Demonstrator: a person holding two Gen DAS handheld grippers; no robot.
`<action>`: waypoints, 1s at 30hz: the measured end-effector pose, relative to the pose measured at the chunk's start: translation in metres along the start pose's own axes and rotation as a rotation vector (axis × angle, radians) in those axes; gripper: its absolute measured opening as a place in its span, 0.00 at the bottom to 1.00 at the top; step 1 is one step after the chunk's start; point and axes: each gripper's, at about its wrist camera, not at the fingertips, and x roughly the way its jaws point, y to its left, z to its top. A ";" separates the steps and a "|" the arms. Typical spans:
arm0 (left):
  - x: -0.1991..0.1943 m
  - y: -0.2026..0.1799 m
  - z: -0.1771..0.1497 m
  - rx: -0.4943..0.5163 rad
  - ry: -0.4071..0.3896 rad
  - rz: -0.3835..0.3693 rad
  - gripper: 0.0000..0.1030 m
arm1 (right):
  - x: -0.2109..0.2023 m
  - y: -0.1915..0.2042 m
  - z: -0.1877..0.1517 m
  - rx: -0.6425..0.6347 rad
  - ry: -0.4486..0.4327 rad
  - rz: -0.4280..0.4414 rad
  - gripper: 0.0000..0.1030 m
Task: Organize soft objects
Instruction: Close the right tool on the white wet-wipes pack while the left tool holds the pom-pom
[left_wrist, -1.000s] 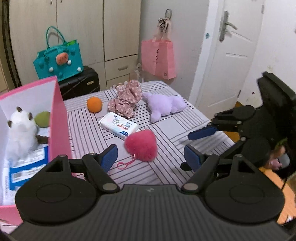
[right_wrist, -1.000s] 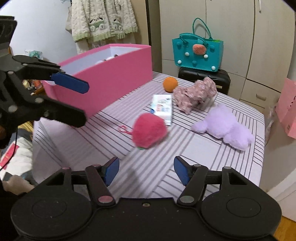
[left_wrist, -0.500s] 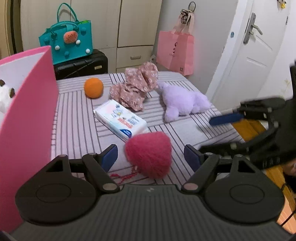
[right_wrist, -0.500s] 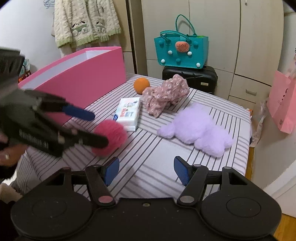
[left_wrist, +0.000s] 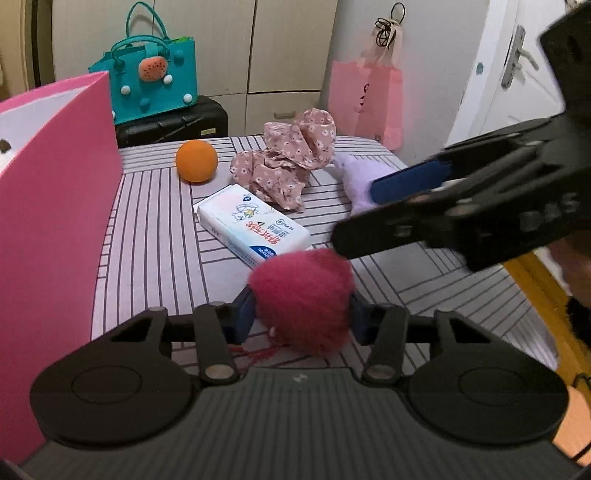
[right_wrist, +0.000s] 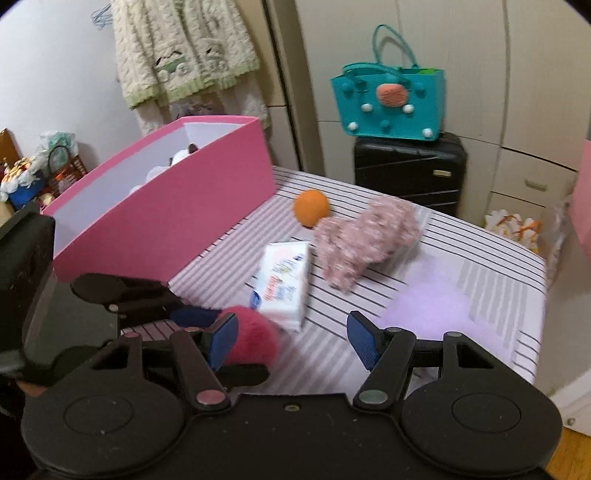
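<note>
On the striped bench (left_wrist: 155, 236), one red pompom (left_wrist: 301, 295) is being closed on by the left tongs (left_wrist: 301, 319), pads touching it. The right tongs (right_wrist: 291, 341) are held open, empty. One orange ball (left_wrist: 195, 160), one tissue pack (left_wrist: 255, 223), one floral cloth (left_wrist: 288, 166), one purple plush (left_wrist: 360, 177) and one pink box (left_wrist: 48, 206) are counted.

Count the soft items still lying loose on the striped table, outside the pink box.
3, besides the pink pompom between the closing left hand-held gripper: orange ball by the box, floral cloth mid-table, purple plush partly hidden behind the right hand-held gripper.

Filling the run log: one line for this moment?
left gripper: closing on fluffy red pom-pom | right gripper: open, empty | pink box: beside
</note>
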 end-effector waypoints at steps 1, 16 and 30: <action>-0.001 0.002 0.000 -0.007 0.002 -0.006 0.45 | 0.006 0.003 0.004 -0.005 0.008 0.007 0.68; -0.010 -0.001 0.000 0.055 0.082 0.003 0.44 | 0.086 0.002 0.033 0.033 0.146 0.018 0.52; -0.022 0.008 -0.005 0.037 0.111 0.011 0.42 | 0.074 0.011 0.021 -0.025 0.128 -0.058 0.44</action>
